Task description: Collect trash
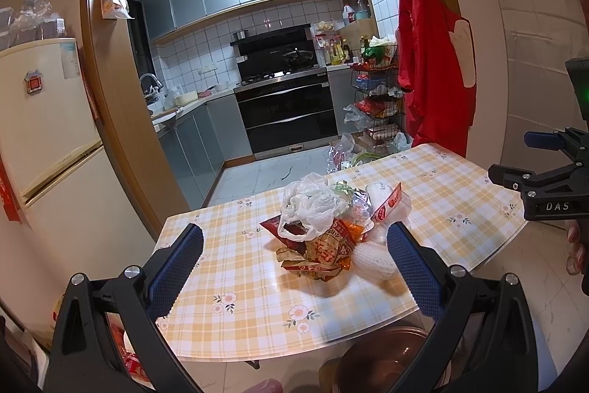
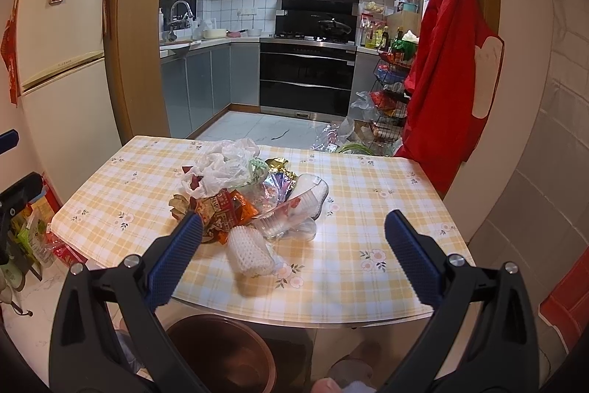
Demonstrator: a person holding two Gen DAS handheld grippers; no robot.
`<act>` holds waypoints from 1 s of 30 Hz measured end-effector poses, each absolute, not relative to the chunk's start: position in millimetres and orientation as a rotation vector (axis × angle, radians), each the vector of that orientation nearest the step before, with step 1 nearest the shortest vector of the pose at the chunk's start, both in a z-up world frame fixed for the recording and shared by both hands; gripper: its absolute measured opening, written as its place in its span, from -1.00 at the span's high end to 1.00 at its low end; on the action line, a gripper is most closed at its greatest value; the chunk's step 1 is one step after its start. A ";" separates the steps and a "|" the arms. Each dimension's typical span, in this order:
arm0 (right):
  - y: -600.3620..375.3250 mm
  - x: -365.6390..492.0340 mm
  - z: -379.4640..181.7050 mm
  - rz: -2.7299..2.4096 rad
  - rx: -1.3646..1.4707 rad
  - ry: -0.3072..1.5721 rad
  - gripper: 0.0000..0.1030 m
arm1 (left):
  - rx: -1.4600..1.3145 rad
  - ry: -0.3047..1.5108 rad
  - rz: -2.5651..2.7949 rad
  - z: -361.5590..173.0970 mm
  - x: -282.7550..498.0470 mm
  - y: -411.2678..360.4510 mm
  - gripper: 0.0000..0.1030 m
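A heap of trash lies mid-table on the yellow checked tablecloth [image 1: 235,267]: a crumpled white plastic bag [image 1: 313,201], orange snack wrappers [image 1: 324,249], a white foam net sleeve [image 1: 371,258] and a clear plastic tray [image 2: 305,201]. My left gripper [image 1: 294,260] hangs open over the near table edge, with the heap ahead between its blue fingers. In the right wrist view the same bag [image 2: 224,164], wrappers [image 2: 224,209] and foam sleeve [image 2: 250,251] lie ahead, left of centre. My right gripper [image 2: 292,245] is open and holds nothing; it also shows at the far right [image 1: 515,159].
A brown round bin [image 2: 221,352] stands on the floor below the near table edge [image 2: 313,321], also seen from the left [image 1: 386,356]. A cream fridge [image 1: 48,120] stands left. A red garment [image 2: 441,61] hangs on the right. Bags and a wire rack [image 2: 386,98] crowd the kitchen floor beyond.
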State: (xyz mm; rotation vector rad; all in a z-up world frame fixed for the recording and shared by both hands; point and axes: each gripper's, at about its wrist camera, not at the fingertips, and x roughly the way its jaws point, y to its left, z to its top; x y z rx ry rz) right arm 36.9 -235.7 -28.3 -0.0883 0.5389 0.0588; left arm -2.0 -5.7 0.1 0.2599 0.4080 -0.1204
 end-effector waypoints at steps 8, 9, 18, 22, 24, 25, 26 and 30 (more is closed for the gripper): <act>-237.8 38.2 -30.6 0.058 -0.088 0.547 -0.90 | 0.263 0.412 -0.142 -5.1 -3.1 -6.6 -0.91; -238.0 39.4 -32.9 0.058 -0.088 0.552 -0.89 | 0.258 0.416 -0.148 -6.0 -2.7 -6.1 -0.91; -239.3 47.1 -47.4 0.132 -0.042 0.563 -0.90 | 0.252 0.454 -0.208 -24.2 5.7 -7.4 -0.91; -239.8 55.8 -66.0 0.162 -0.020 0.589 -0.90 | 0.243 0.485 -0.226 -41.9 14.3 -5.8 -0.91; -242.9 64.5 -78.8 0.176 -0.019 0.617 -0.90 | 0.225 0.514 -0.204 -50.8 23.2 -1.9 -0.91; -241.5 71.6 -90.0 0.176 -0.031 0.646 -0.90 | 0.201 0.533 -0.187 -57.0 30.4 2.4 -0.91; -241.0 76.7 -97.2 0.190 -0.036 0.675 -0.90 | 0.180 0.546 -0.179 -62.2 35.7 5.9 -0.91; -232.4 96.5 -129.5 0.211 -0.096 0.760 -0.89 | 0.152 0.601 -0.111 -86.4 59.0 19.7 -0.91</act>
